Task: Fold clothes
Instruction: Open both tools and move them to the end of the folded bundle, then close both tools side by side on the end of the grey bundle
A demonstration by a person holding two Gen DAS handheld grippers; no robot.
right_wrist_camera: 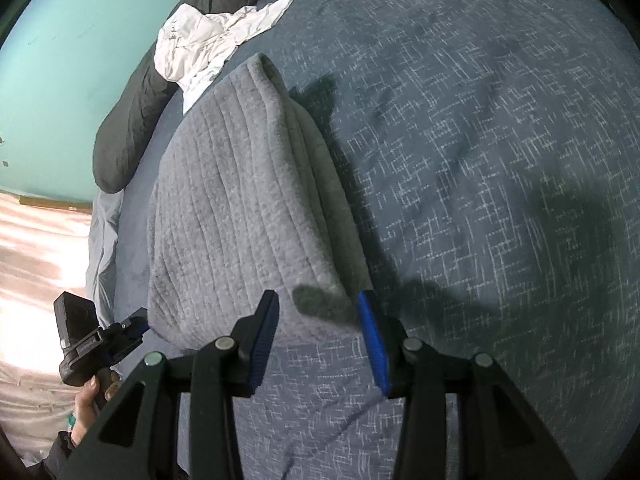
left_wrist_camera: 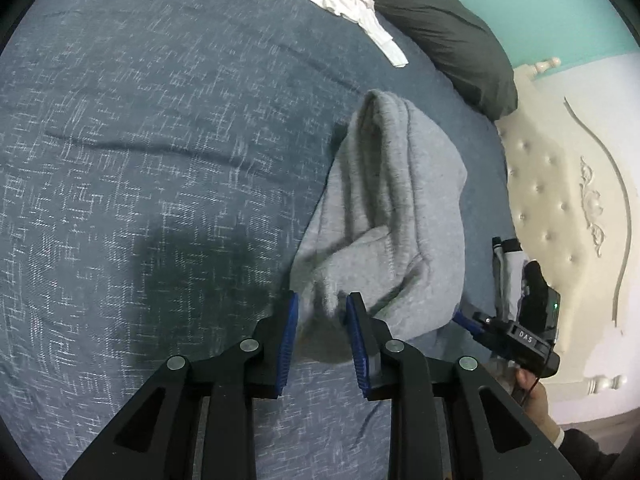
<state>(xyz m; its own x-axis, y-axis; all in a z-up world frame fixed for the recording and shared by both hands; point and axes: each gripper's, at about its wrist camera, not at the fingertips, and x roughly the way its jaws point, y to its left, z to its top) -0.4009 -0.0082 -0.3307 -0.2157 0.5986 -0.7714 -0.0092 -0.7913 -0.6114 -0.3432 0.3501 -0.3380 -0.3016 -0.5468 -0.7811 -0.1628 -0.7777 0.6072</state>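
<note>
A grey ribbed garment (left_wrist_camera: 392,200) lies folded into a thick long bundle on the dark blue bed cover (left_wrist_camera: 140,140). Its near edge is lifted off the cover, with a shadow under it. My left gripper (left_wrist_camera: 324,316) is shut on the bundle's near left corner, with cloth bunched between its blue pads. In the right wrist view, the right gripper (right_wrist_camera: 318,316) is shut on the near right corner of the grey garment (right_wrist_camera: 240,200), its jaws standing wider around the thick folds. Each gripper also shows in the other's view: the right gripper (left_wrist_camera: 466,320) and the left gripper (right_wrist_camera: 138,326).
A crumpled white garment (right_wrist_camera: 200,44) lies beyond the grey one, against a long dark pillow (right_wrist_camera: 132,120). A tufted cream headboard (left_wrist_camera: 560,200) runs along the bed's side, with a teal wall (right_wrist_camera: 60,60) behind. Blue cover (right_wrist_camera: 480,160) stretches away from the bundle.
</note>
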